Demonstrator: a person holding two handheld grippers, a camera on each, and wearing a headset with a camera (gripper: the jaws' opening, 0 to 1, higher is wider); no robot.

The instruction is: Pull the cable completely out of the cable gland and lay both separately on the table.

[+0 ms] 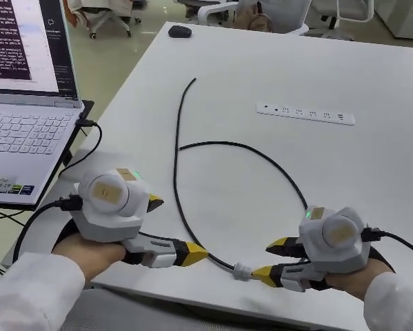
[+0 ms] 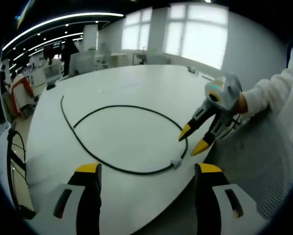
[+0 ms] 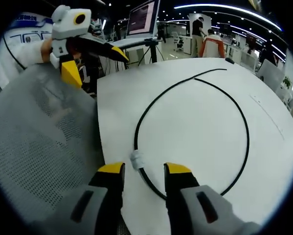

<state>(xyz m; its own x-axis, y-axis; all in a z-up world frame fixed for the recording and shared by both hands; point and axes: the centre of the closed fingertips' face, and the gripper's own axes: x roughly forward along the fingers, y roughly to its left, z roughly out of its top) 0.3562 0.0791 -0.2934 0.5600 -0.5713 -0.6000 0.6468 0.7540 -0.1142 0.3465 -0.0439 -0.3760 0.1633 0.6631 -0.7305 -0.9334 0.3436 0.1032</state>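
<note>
Cable [image 1: 180, 148], thin black, loops across the table [image 1: 344, 165], threaded through a small pale cable gland [image 1: 241, 269] lying left-right at the near edge. Jaws of left gripper [image 1: 180, 228] and right gripper [image 1: 263, 260] gape empty, gland just beside the right.

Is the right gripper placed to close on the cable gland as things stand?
Probably yes: the right gripper is open, the cable gland lies just ahead between its jaw tips, nothing in between.

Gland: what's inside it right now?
The black cable runs through the gland and exits both ends. The stretch inside is hidden by the gland's body.
</note>
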